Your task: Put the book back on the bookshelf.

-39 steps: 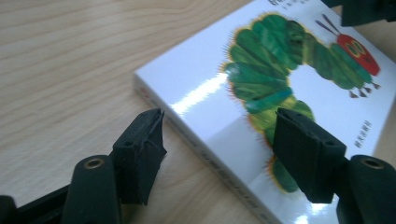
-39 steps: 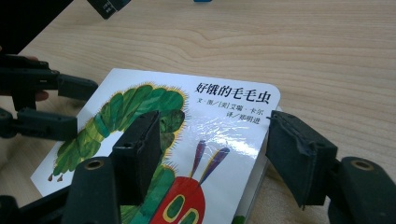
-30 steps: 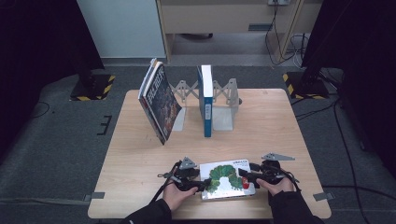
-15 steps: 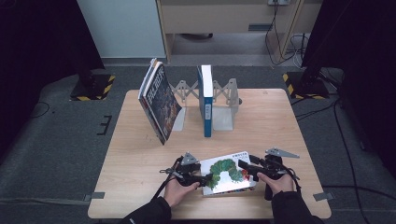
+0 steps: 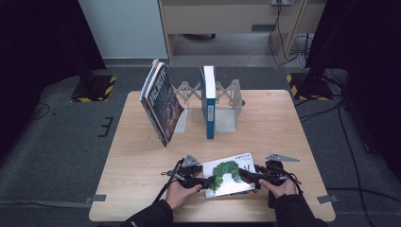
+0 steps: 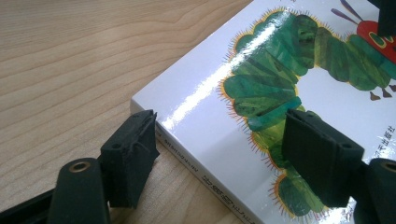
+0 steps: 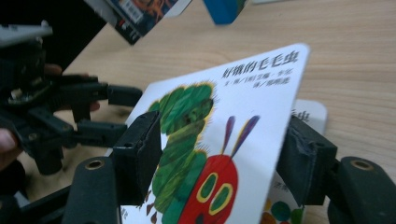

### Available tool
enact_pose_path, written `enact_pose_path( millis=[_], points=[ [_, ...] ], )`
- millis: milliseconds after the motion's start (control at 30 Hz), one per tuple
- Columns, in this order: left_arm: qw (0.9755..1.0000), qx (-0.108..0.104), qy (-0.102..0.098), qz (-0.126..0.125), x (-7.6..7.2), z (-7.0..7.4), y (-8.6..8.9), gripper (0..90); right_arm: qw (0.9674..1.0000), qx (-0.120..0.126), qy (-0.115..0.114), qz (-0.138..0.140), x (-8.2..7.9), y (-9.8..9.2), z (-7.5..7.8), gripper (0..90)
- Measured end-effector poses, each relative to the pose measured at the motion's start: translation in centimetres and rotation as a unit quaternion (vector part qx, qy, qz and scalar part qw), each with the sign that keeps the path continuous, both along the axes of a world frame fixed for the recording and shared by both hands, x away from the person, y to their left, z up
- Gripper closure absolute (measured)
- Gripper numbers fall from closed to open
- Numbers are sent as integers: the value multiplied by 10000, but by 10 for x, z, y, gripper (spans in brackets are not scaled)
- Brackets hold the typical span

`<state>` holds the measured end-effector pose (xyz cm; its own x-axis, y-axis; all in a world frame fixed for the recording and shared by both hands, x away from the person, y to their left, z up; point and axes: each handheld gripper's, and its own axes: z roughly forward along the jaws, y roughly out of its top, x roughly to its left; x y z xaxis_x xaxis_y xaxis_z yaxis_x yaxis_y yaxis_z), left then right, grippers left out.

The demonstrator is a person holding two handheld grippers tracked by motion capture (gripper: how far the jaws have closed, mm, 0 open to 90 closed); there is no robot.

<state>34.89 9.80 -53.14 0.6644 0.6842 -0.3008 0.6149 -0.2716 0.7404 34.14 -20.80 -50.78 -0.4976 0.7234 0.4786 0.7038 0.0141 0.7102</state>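
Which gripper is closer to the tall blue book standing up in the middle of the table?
Left, but only slightly. The left gripper sits almost straight in front of the blue book; the right gripper sits farther off to the side. Both are at the caterpillar book.

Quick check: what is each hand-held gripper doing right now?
Left hand-held gripper: open, jaws just widening, straddling the caterpillar book.
Right hand-held gripper: shut on its front cover.

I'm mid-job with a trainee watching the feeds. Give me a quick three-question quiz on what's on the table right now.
1. True or false: the right gripper holds the caterpillar book by its raised front cover.
2. The blue book is: A upright, B lying flat, C open.
3. In the high view, on which side of the blue book does the dark book lean?
Key: 1 true; 2 A; 3 its left.
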Motion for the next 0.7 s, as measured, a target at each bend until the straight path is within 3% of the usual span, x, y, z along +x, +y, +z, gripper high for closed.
enact_pose_path(
  millis=[267,433,500,700],
  points=[
    [10000,-35,26,-12,1,0,1,246,9998,-59,79,154,6,1,-4,372],
    [10000,-72,61,-29,1,0,1,232,9988,-80,163,459,15,8,-7,451],
    [10000,-65,65,-34,1,0,1,234,9982,-191,179,540,16,13,-8,459],
    [9999,-69,126,-31,1,1,1,236,9984,-22,215,524,19,8,-6,553]
  ],
)
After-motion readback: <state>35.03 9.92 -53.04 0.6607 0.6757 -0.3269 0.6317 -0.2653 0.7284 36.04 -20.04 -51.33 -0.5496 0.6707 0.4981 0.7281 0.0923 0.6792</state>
